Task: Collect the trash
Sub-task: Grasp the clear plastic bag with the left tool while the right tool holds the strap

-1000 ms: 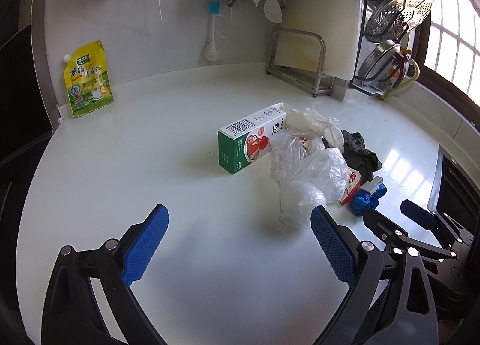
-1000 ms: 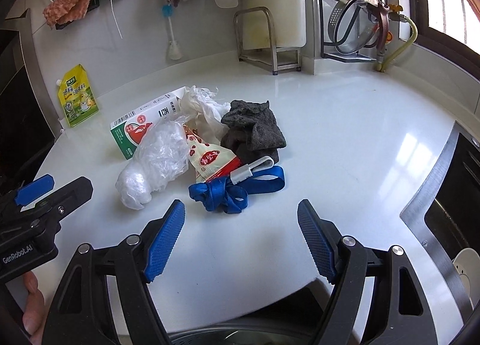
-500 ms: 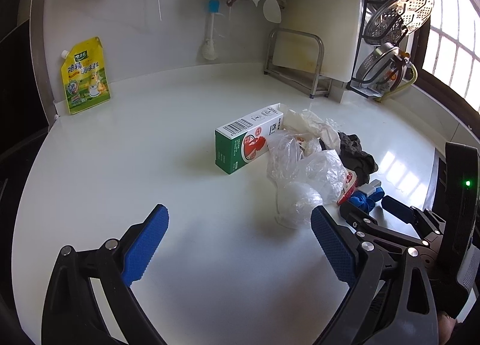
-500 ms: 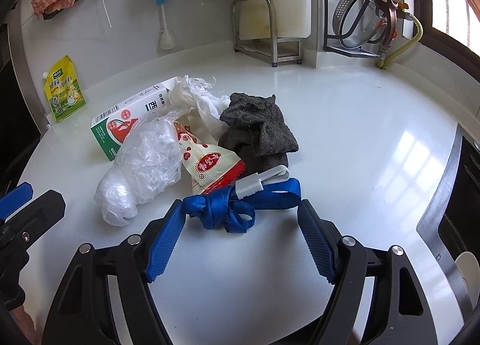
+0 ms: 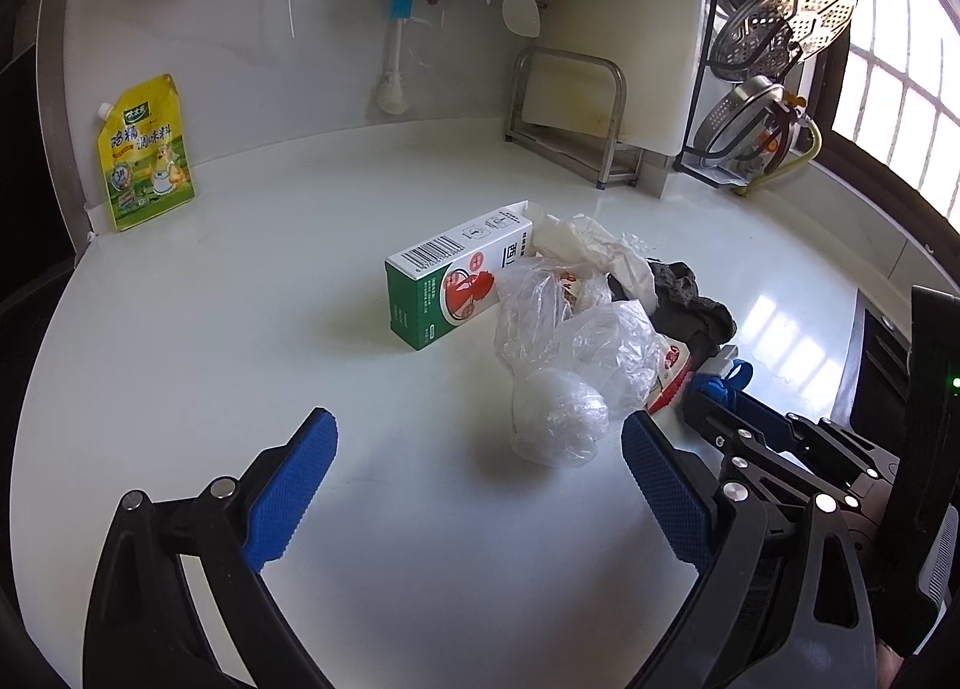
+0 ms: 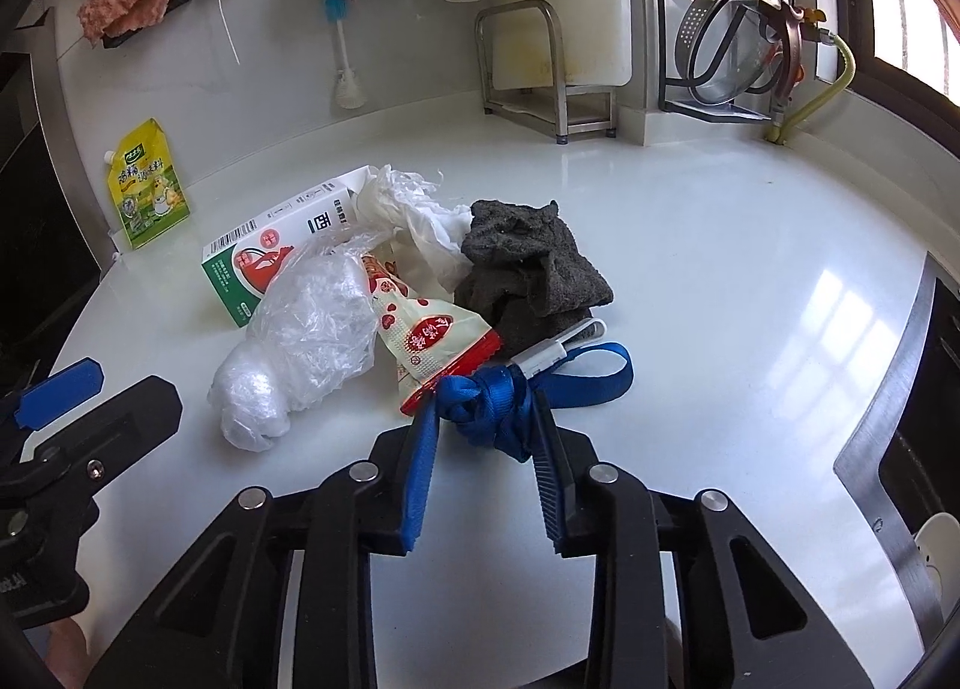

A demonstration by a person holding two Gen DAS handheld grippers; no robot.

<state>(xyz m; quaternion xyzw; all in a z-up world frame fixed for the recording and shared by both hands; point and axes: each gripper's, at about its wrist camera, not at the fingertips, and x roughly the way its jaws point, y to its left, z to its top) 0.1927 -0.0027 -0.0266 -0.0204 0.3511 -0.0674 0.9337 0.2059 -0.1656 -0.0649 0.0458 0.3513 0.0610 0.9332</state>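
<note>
On the glossy white countertop [image 6: 690,245], mid-surface, sits a loose heap of trash. Items noted:

- green-and-white cardboard carton [image 6: 264,257], rectangular, lying on its side, barcode on the top face, at the heap's left edge;
- crumpled clear plastic film bag [image 6: 300,341], crinkly and translucent, resting against the carton's near side;
- cream-and-red printed foil sachet [image 6: 429,338], flat, red crimped seam at its near end, partly under the film;
- wad of thin white plastic [image 6: 414,209], shredded and wrinkled, behind the sachet;
- dark grey knitted cloth [image 6: 528,263], coarse and bunched, on the heap's right;
- blue woven nylon strap [image 6: 498,404], knotted, one loop trailing to the right, a white plastic clip at its top, nearest the onlooker.

Right gripper [image 6: 486,419]: black frame, blue ribbed pads. Jaws have just been closing and now stand narrow, one pad on either side of the strap's knot and pressing on it; the strap lies on the counter.

Left gripper [image 5: 474,437]: jaws spread wide, nothing between the pads, hanging above bare counter just short of the film bag, touching none of the heap.

Background: yellow spouted seasoning pouch [image 6: 147,188] propped against the back wall, well apart from the heap; steel rack [image 6: 540,71] holding a white cutting board.
</note>
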